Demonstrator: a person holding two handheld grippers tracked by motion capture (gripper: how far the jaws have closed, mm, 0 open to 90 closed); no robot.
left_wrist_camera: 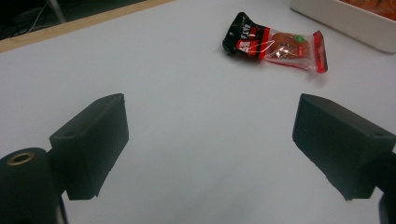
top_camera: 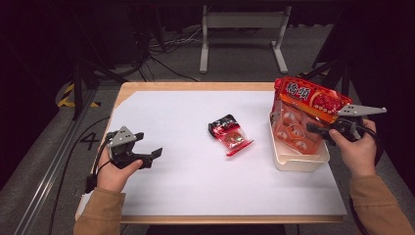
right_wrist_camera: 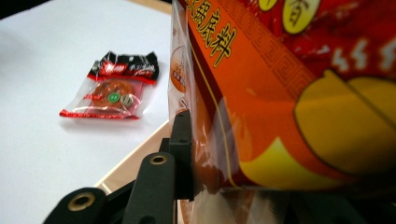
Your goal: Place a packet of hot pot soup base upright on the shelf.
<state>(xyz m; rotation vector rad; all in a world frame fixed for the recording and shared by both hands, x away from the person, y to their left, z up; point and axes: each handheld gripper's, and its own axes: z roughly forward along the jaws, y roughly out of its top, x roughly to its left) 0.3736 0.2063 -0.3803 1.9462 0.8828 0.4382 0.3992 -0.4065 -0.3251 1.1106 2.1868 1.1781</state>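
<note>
Left gripper (top_camera: 149, 157): held low over the near left of the white sheet (top_camera: 195, 186), jaws spread wide with nothing between them; the left gripper view shows bare sheet in the gap.
Right gripper (top_camera: 315, 130): at the near right, over the bin, clamped on the large red bag; the right gripper view shows one black jaw pressed flat against the bag's side, the other hidden behind the film.
Large red bag (top_camera: 303, 110): held tilted, its lower end down inside the cream bin (top_camera: 298, 164), its red top sticking up above the far rim.
High view adds: round pieces visible through the bag's clear lower part, and both of the person's hands and tan sleeves.
Right gripper view adds: yellow printed characters and yellow shapes on the bag (right_wrist_camera: 289, 93) at close range, and a strip of wooden table edge below it.
Small snack packet (top_camera: 230, 134): lying flat mid-sheet, well apart from both grippers, between the left gripper and the bin.
Left gripper view adds: the packet's (left_wrist_camera: 275, 44) black end, clear middle with a round brown piece, and red sealed end; a corner of the bin behind it.
Count: two grippers, one large bag, one small packet, one bin, one white sheet.
Far: wooden table edge (top_camera: 195, 86), then a grey metal stand (top_camera: 242, 34) on the floor.
</note>
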